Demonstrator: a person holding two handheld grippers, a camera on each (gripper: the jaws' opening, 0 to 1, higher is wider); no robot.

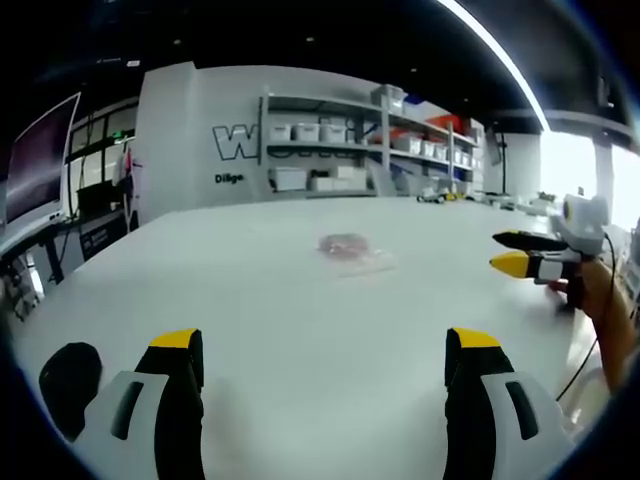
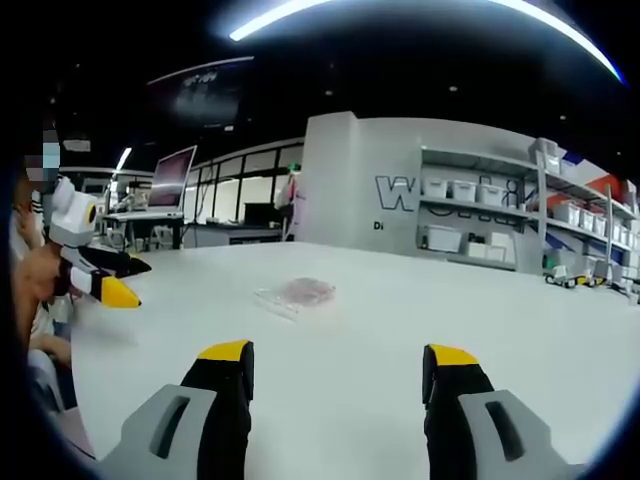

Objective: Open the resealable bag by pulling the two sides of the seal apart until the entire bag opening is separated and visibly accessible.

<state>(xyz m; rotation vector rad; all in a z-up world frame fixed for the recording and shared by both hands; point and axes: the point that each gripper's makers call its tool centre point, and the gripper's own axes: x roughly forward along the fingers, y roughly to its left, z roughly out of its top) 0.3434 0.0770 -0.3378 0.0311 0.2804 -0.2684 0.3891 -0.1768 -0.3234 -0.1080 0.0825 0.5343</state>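
- I am holding the left tongs (image 1: 325, 345) over the near edge of the white bench (image 1: 250, 300), jaws spread wide with nothing between them; the resealable bag (image 1: 352, 248) is lying flat on the bench well ahead of them, close to the middle of the bench top.
- The bag is looking clear with something pinkish inside. I cannot make out from here which edge is carrying the seal.
- In the left gripper view the right tongs (image 1: 512, 252) are coming in on the bag's right, well apart from it, hovering above the bench; their yellow tips are sitting apart, so I am reading them as spread and empty.
- From the right gripper view I am seeing the same bag (image 2: 296, 293) ahead of the right tongs (image 2: 338, 362), whose jaws are standing wide open, and the left tongs (image 2: 128, 280) off to the bag's left, tips slightly apart.
- My judgement: I am at the approach, nothing gripped yet. To do it well, I would be bringing both tongs in low toward the bag's seal edge, each pinching one lip only rather than both layers, gripping close to the seal line, then pulling steadily in opposite directions.
- The film is likely slippery and light, so I would be closing firmly before pulling.
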